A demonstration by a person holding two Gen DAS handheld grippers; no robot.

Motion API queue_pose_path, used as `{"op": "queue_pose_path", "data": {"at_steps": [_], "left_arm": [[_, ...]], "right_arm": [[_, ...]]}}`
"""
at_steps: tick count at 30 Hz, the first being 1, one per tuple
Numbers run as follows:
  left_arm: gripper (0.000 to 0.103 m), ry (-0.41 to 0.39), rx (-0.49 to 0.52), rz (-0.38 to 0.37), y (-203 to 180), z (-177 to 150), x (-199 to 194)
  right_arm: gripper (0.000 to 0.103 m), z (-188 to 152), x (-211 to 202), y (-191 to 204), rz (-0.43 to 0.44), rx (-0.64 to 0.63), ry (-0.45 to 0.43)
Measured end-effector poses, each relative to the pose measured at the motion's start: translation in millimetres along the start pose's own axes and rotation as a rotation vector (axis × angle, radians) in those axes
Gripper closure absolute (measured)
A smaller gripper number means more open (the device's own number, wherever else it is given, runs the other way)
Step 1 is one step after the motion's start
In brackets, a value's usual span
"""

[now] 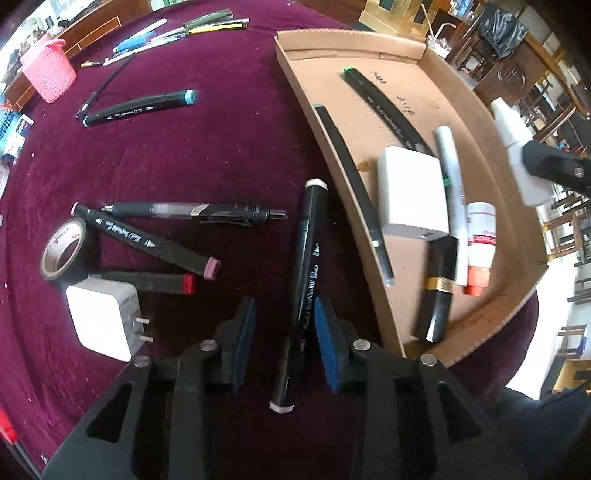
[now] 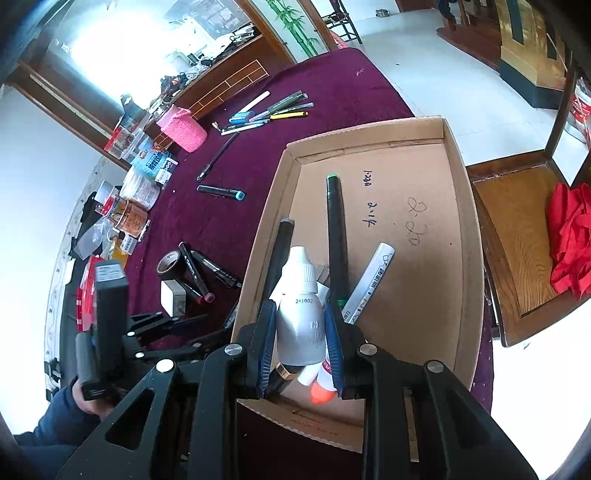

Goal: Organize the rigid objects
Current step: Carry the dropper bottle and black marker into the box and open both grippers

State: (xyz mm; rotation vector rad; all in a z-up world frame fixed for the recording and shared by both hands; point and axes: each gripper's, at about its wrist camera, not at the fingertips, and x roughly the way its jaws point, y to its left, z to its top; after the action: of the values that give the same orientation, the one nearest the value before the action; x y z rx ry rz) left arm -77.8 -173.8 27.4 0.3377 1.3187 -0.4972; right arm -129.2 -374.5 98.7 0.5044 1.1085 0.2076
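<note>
My left gripper (image 1: 282,321) is open, its blue pads either side of a black marker (image 1: 304,280) that lies on the maroon cloth beside the cardboard tray (image 1: 332,155). My right gripper (image 2: 300,325) is shut on a white dropper bottle (image 2: 300,314), held above the tray (image 2: 458,229); the bottle also shows in the left wrist view (image 1: 517,155). In the tray lie a green-capped marker (image 2: 336,236), a white charger (image 1: 412,194), a white paint pen (image 2: 369,284), a black pen (image 1: 354,184) and an orange-capped tube (image 1: 480,247).
On the cloth lie a white plug adapter (image 1: 101,321), a tape roll (image 1: 62,251), several markers (image 1: 147,240), a gel pen (image 1: 195,212), a blue-capped marker (image 1: 140,107) and pens (image 1: 177,33) at the far edge. A pink basket (image 1: 48,74) stands at the far left. A wooden chair (image 2: 517,240) is right of the tray.
</note>
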Motion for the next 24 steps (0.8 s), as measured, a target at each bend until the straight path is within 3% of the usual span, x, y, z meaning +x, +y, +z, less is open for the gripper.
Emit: {"op": "queue_pose_path", "data": {"at_steps": [2, 13, 19, 24], "left_arm": [[0.089, -0.007, 0.015, 0.037, -5, 0, 4], [0.091, -0.091, 0.015, 0.151, -23, -14, -17], [0.091, -0.150, -0.010, 0.132, -17, -13, -47], [0.090, -0.165, -0.032, 0.045, -14, 5, -61]], "right_arm": [[0.080, 0, 0, -1, 0.001, -0.001, -0.001], [0.080, 1, 3, -6, 0.003, 0.023, 0.009], [0.080, 3, 4, -10, -0.006, 0.037, 0.009], [0.080, 6, 7, -17, -0.021, 0.056, 0.011]]}}
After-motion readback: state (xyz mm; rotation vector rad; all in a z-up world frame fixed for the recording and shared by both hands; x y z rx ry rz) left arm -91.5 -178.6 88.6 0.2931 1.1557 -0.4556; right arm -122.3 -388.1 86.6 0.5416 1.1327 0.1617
